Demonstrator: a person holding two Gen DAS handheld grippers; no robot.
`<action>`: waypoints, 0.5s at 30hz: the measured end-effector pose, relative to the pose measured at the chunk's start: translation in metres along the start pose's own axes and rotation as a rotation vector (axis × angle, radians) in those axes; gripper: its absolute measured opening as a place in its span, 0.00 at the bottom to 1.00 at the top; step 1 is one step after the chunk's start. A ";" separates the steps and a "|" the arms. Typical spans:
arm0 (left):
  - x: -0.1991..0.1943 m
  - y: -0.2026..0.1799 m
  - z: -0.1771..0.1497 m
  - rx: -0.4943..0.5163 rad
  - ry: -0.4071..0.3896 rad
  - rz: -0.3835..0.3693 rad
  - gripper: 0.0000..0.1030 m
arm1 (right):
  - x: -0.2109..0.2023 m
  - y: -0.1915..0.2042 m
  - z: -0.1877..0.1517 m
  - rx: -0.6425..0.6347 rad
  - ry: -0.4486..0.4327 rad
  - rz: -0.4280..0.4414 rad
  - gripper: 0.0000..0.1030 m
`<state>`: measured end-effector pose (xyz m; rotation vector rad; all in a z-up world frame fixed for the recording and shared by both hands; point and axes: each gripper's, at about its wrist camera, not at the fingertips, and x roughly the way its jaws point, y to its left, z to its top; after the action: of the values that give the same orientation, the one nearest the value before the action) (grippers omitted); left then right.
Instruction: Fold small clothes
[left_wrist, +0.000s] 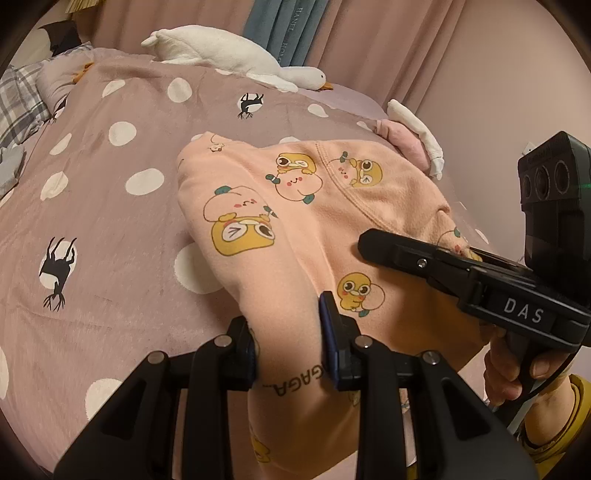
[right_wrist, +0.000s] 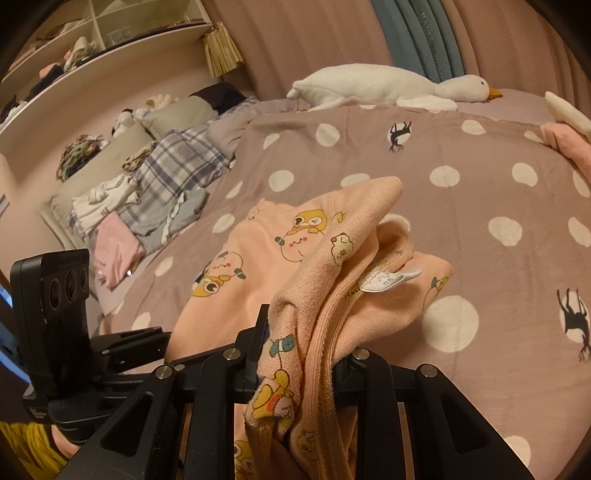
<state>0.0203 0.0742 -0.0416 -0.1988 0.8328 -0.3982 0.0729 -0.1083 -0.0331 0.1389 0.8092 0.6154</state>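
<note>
**Peach garment pinched at both ends over the dotted bedspread**

Peach fleece with cartoon duck prints, the small garment (left_wrist: 295, 206), fills the centre of the left wrist view and drapes from the lower middle up toward the centre of the frame. At the bottom of that view the left gripper (left_wrist: 290, 354) has its jaws clamped on a bunched fold of the cloth. The right gripper (left_wrist: 373, 243) enters from the right edge, lying against the fabric, with a person's hand (left_wrist: 509, 369) around its handle at lower right.

In the right wrist view the right gripper (right_wrist: 299, 354) is closed on a gathered, ribbed edge of the garment at bottom centre, a white label (right_wrist: 391, 278) showing just above. The rest of the cloth lies on the mauve polka-dot bedspread (right_wrist: 461, 147). A white plush goose (right_wrist: 384, 86) rests along the top, and piled laundry (right_wrist: 147, 199) sits at the left.
</note>
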 end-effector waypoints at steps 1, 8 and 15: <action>0.000 0.001 -0.001 -0.002 0.001 0.001 0.28 | 0.001 0.000 0.001 -0.001 0.003 0.000 0.25; 0.006 0.010 -0.001 -0.018 0.011 0.004 0.28 | 0.010 0.002 0.002 -0.008 0.023 -0.001 0.25; 0.012 0.015 0.000 -0.030 0.023 0.010 0.28 | 0.017 0.001 0.002 -0.005 0.038 0.002 0.25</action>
<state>0.0310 0.0829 -0.0546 -0.2179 0.8620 -0.3793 0.0829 -0.0980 -0.0422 0.1239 0.8446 0.6232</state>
